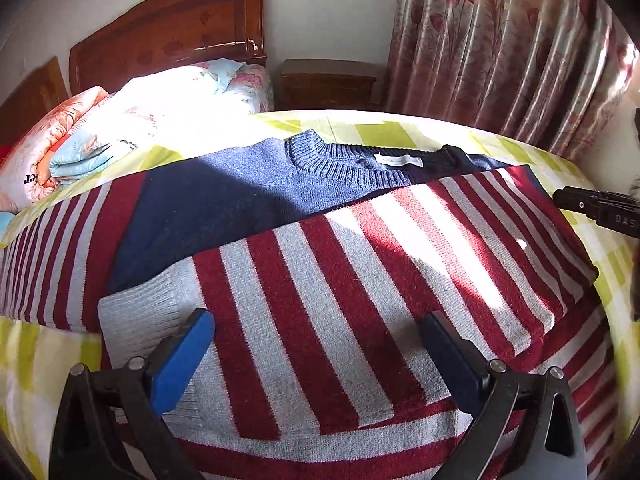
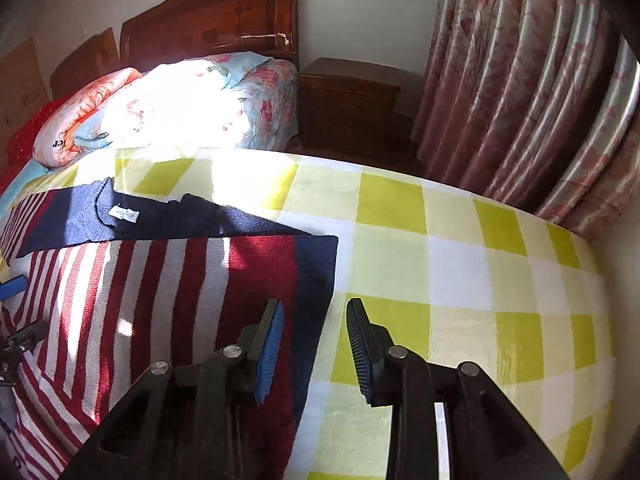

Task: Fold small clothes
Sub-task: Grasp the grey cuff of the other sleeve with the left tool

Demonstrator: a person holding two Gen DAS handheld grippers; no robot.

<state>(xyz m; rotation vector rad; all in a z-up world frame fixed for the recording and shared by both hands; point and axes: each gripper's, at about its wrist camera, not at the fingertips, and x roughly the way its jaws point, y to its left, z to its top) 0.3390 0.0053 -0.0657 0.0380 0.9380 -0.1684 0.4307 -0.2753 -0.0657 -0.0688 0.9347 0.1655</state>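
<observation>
A knit sweater [image 1: 320,264], navy at the chest with dark red and grey stripes, lies flat on the bed. One striped sleeve is folded across its front, its grey cuff [image 1: 140,320] at the lower left. My left gripper [image 1: 316,340] is open and empty just above the folded sleeve. In the right wrist view the sweater [image 2: 160,280] fills the left side. My right gripper [image 2: 314,340] is open and empty over the sweater's right edge. The right gripper also shows at the right edge of the left wrist view [image 1: 600,208].
The bed has a yellow-green and white checked cover [image 2: 460,280]. Folded floral quilts [image 2: 180,100] are piled by the wooden headboard [image 2: 216,28]. A wooden nightstand [image 2: 348,96] and pink floral curtains [image 2: 540,92] stand beyond the bed's far edge.
</observation>
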